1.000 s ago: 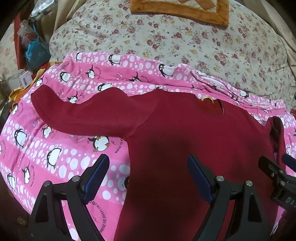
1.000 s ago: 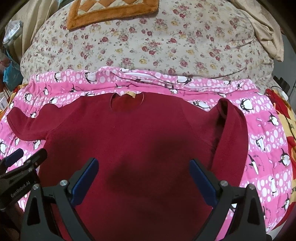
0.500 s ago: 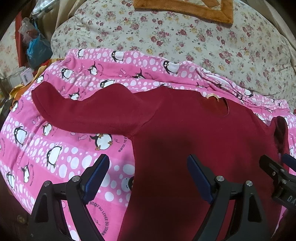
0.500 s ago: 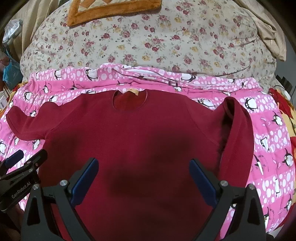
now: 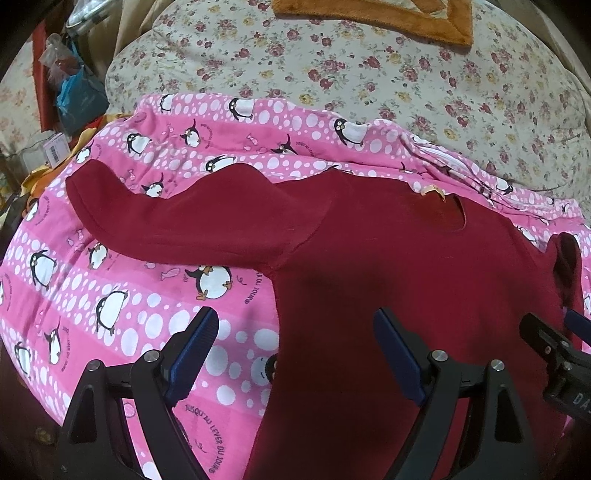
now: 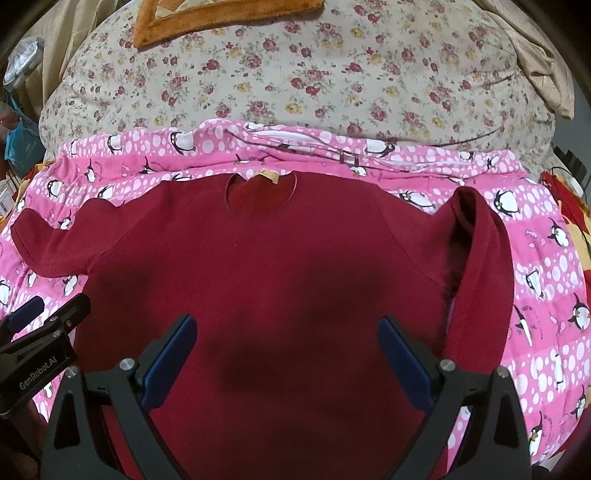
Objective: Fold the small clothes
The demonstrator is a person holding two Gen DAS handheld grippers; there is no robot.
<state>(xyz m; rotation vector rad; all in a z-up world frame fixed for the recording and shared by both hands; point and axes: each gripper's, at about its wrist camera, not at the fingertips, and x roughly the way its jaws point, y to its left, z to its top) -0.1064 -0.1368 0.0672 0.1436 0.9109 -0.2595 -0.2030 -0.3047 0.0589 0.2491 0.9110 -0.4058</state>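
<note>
Each wrist view looks forward and down past its own spread fingers, close over the red sweater (image 5: 388,266) (image 6: 280,266) on the penguin blanket (image 5: 122,295) (image 6: 546,295), the left aimed over its left edge, the right centred, both sharing collar, body and sleeves.

Sweater (image 6: 266,266) lies flat on the penguin blanket (image 6: 546,295), neck opening (image 6: 262,195) at the far edge, hem toward the cameras. Its left sleeve (image 5: 192,218) runs out sideways across the blanket; its right sleeve (image 6: 480,266) is bent back alongside the body. Behind the blanket sits the floral quilt (image 6: 295,74) with a mat (image 6: 207,18) on top; left gripper (image 5: 295,350) straddles the sweater's left edge, right gripper (image 6: 288,350) above its middle.
</note>
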